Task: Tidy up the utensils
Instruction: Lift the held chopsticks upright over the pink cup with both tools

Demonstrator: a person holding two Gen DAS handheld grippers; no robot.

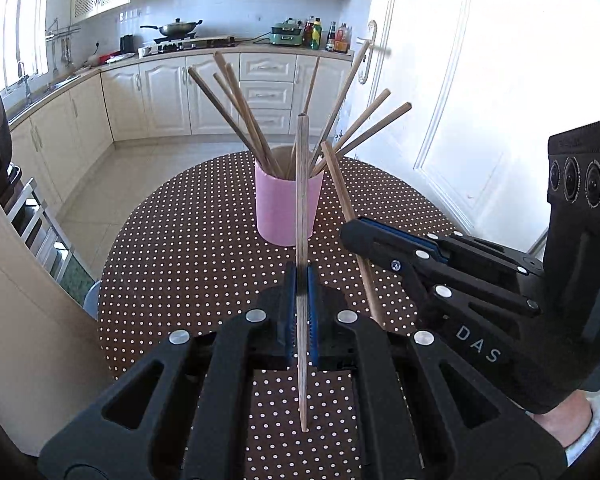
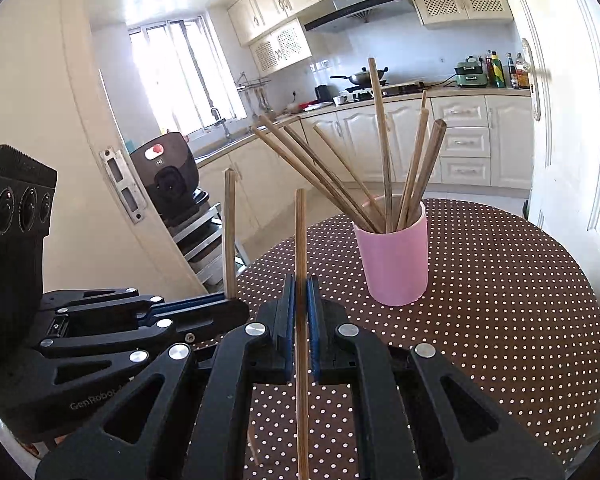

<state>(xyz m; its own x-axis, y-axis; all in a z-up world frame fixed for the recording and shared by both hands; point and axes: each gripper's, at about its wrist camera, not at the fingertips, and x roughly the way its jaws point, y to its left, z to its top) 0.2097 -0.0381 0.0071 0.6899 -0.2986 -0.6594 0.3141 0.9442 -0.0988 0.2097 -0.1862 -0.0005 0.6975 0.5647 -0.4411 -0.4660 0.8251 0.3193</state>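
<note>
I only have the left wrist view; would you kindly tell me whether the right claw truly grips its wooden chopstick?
Observer: Yes. The right wrist view shows the right claw with both blue pads pressed against the thin wooden chopstick, with no gap.
Operator: Thank you. How does my left claw look from that side?
Observer: The left claw sits to its left, and the second wooden chopstick stands nearly upright in it, well apart from the pink cylindrical cup.

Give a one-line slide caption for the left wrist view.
Both grippers each clamp one chopstick near the pink cup.
</note>
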